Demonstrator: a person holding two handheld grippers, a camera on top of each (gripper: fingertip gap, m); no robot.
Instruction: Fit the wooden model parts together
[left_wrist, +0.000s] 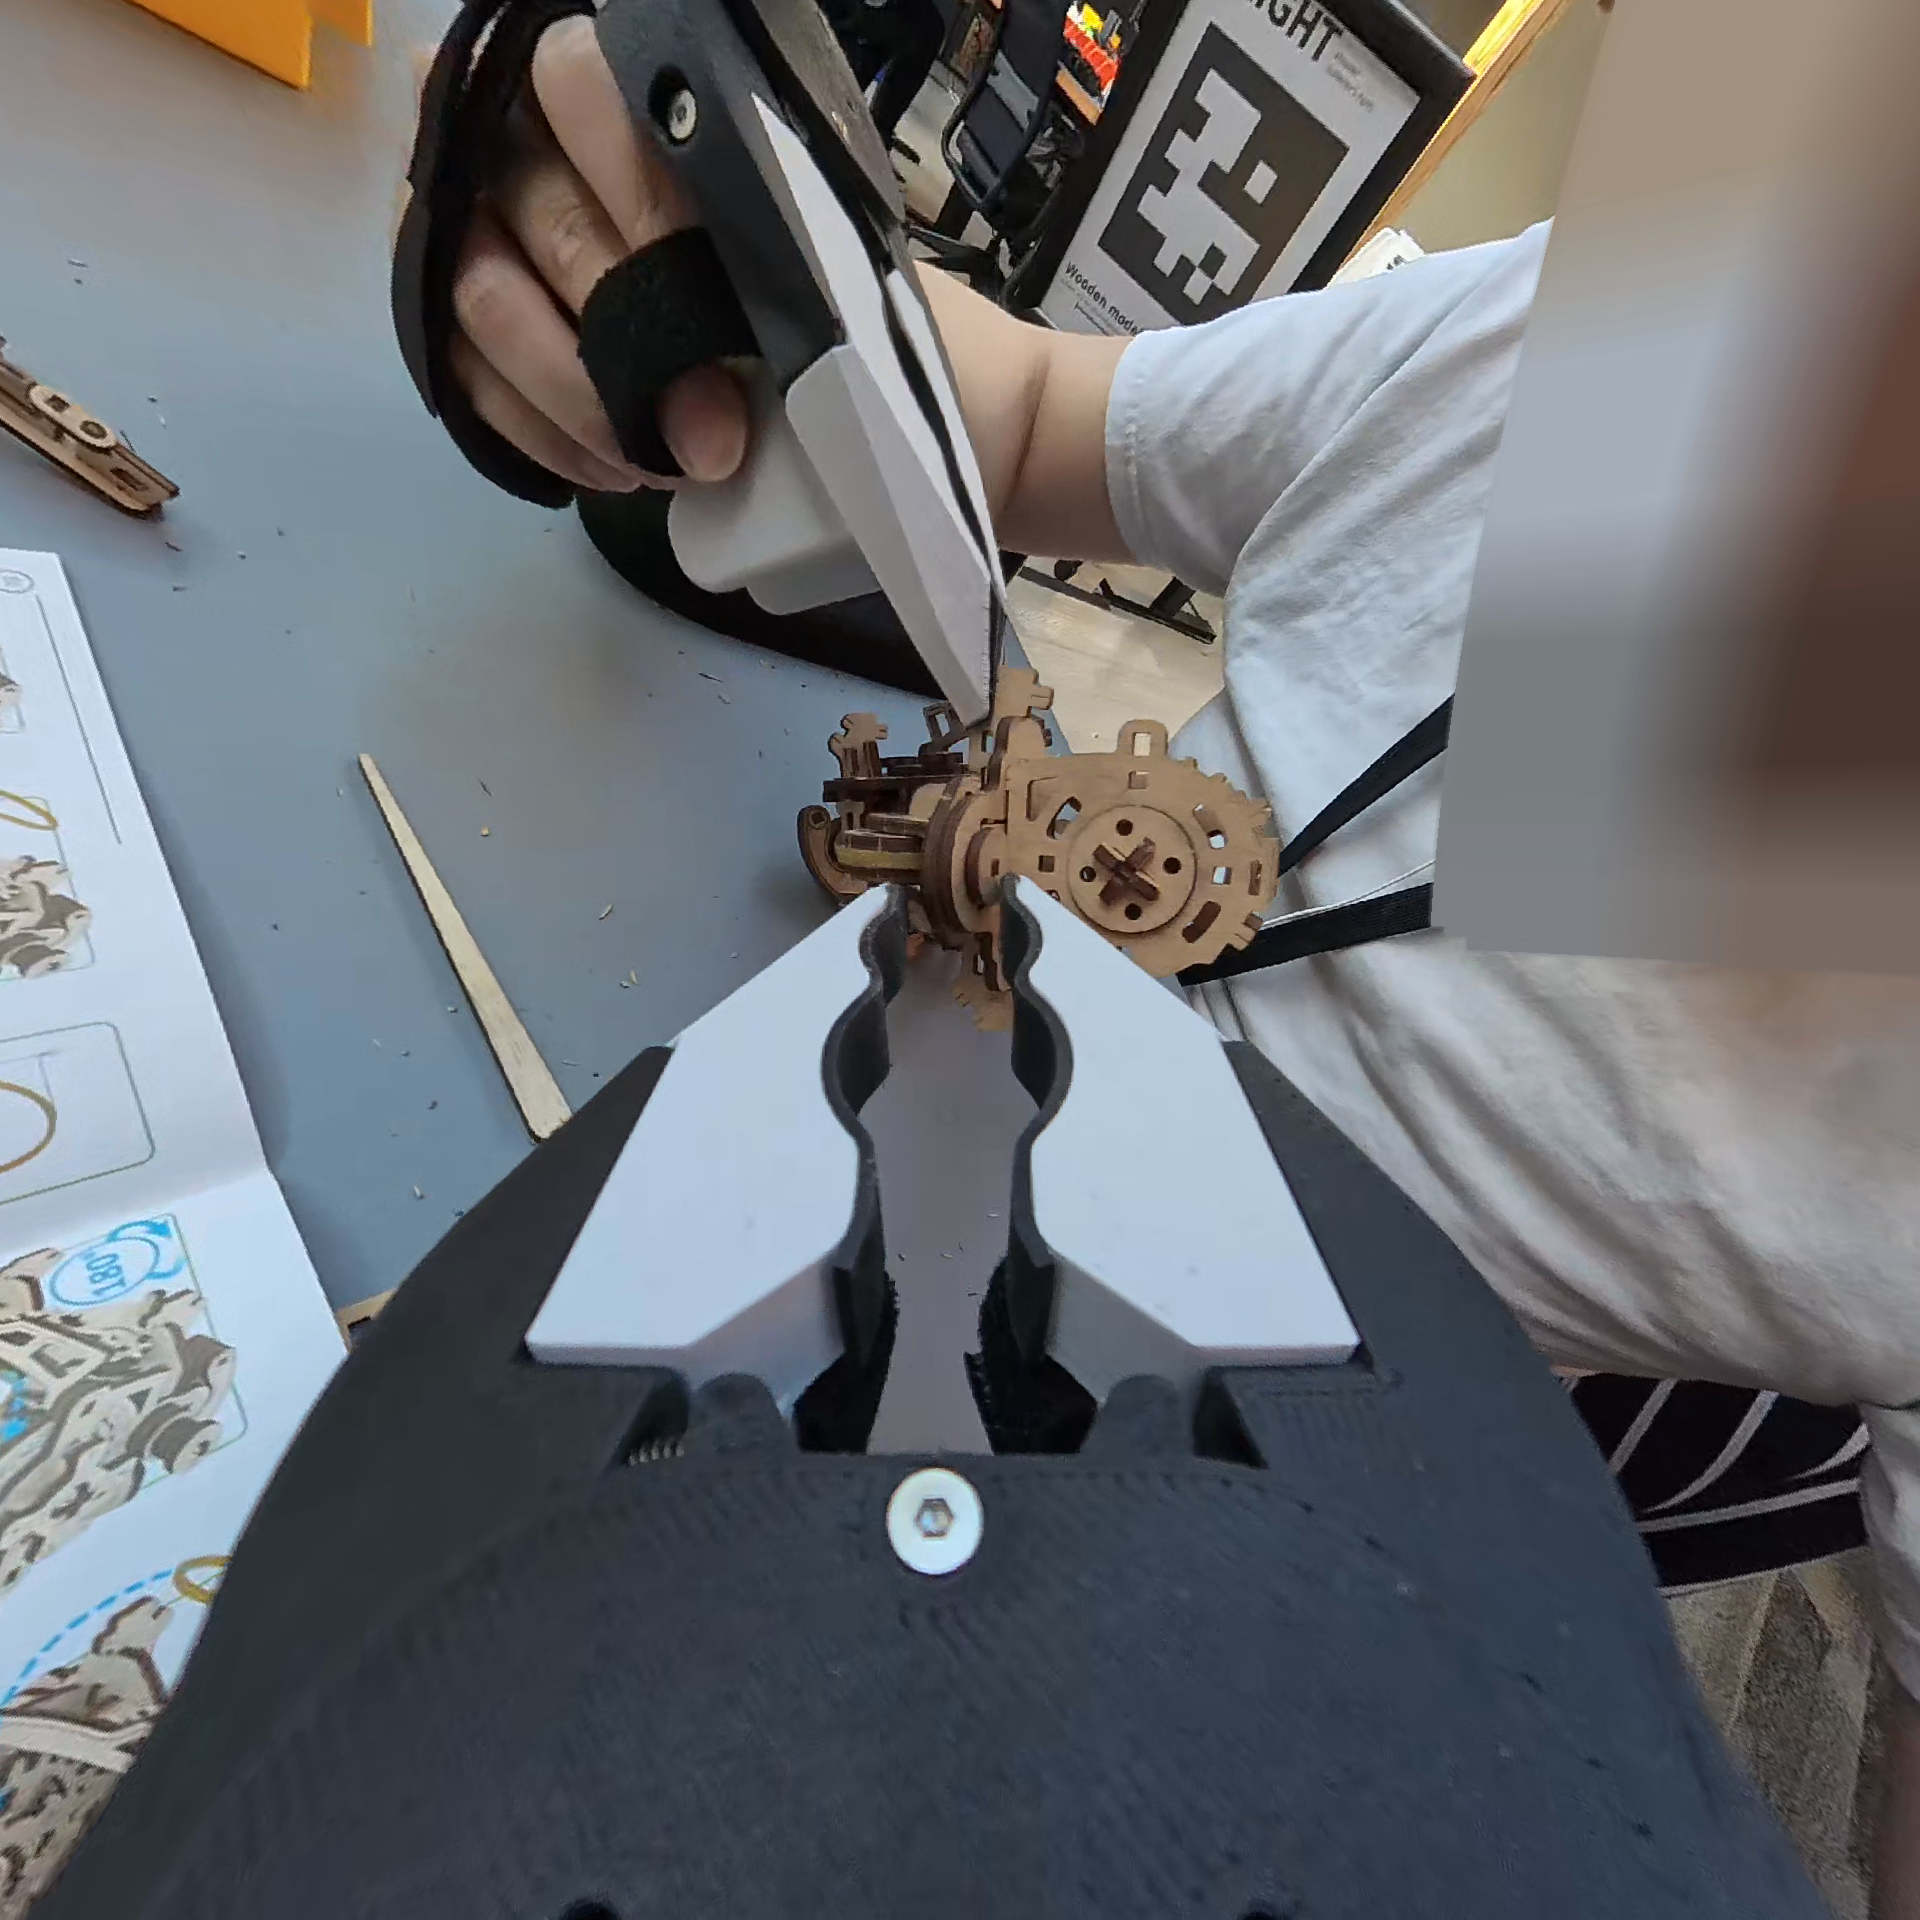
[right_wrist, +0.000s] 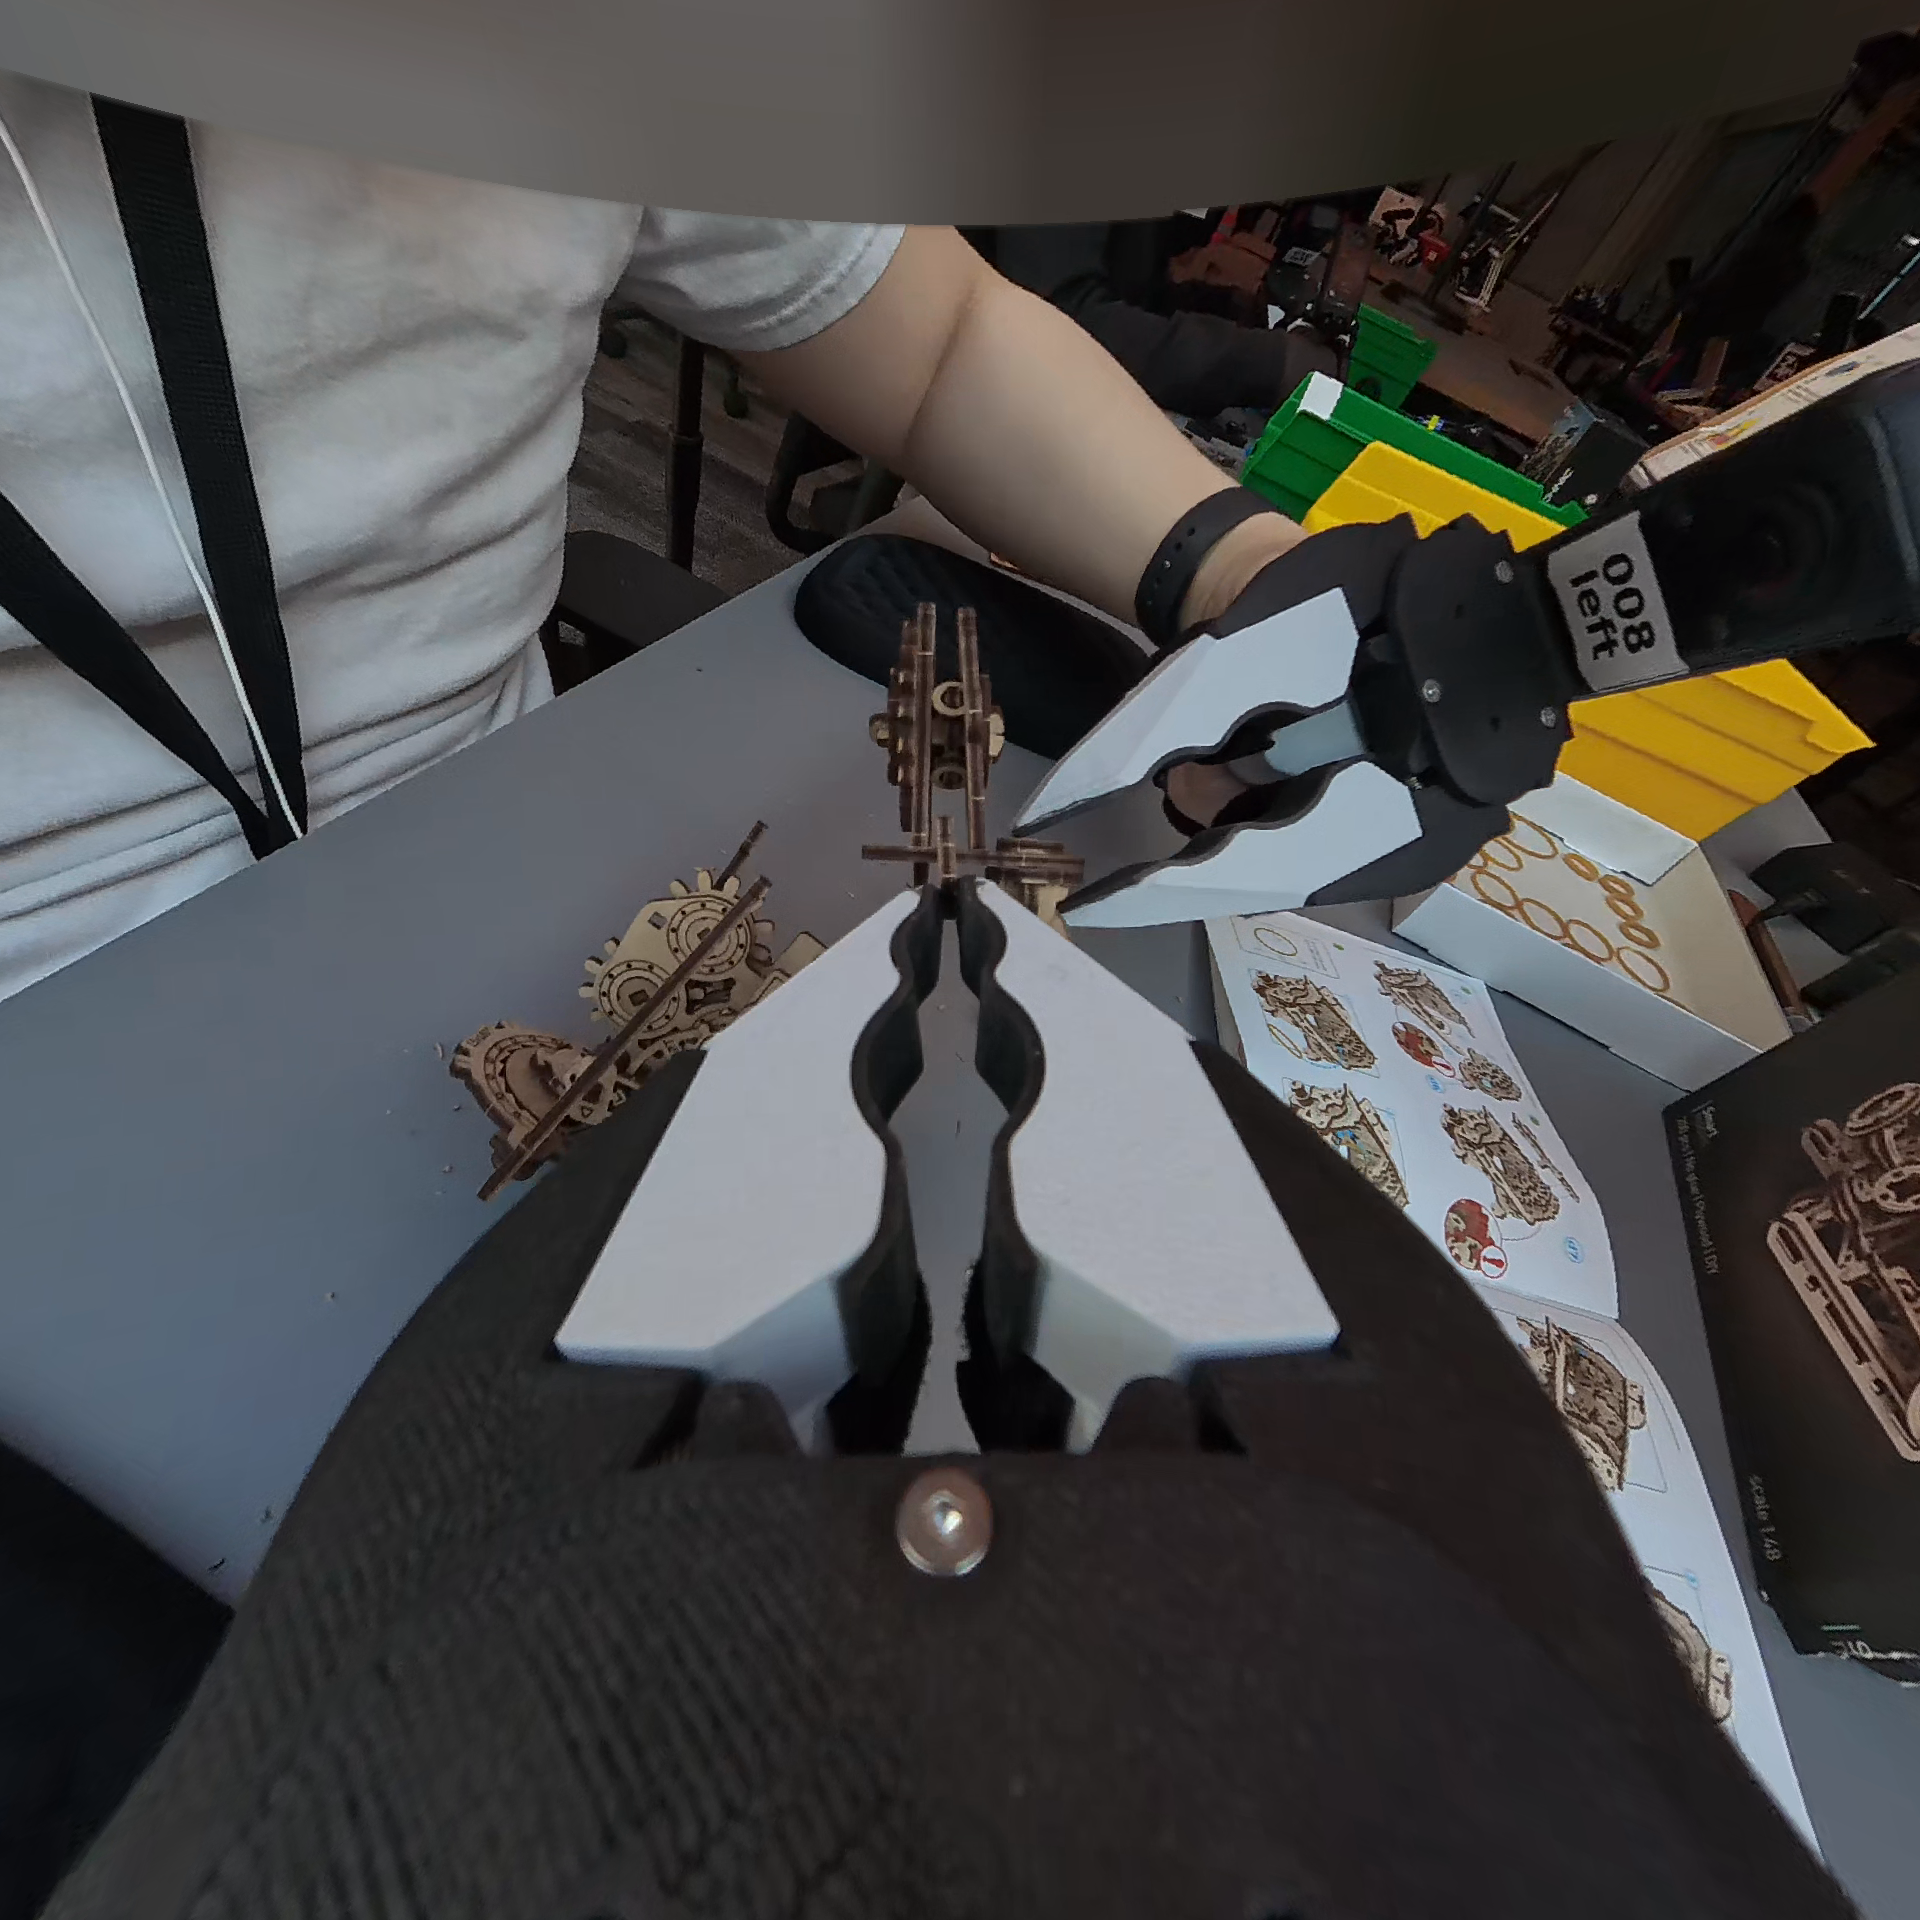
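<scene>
A small wooden model (left_wrist: 1132, 862) with a toothed wheel on its side is held in the air over the grey table (left_wrist: 312, 644) between both grippers. My left gripper (left_wrist: 953, 899) is shut on the model's lower part, with the toothed wheel to the right of its tips. My right gripper (left_wrist: 982, 707) comes down from above and is shut on a thin part at the model's top. In the right wrist view, my right gripper (right_wrist: 943, 891) pinches a thin cross piece of the model (right_wrist: 940, 717). The left gripper (right_wrist: 1044, 871) clamps it from the right.
A second wooden gear assembly (right_wrist: 623, 1018) lies on the table to the left. An instruction sheet (right_wrist: 1403, 1091), a white box of rubber bands (right_wrist: 1558, 935) and a black box (right_wrist: 1818, 1299) lie to the right. A loose wooden stick (left_wrist: 457, 945) lies on the table. A person's torso is close behind. Left and right tips are no more than a few centimetres apart. Between my left fingertips and the loose wooden stick (left_wrist: 457, 945) there is roughly 11 cm.
</scene>
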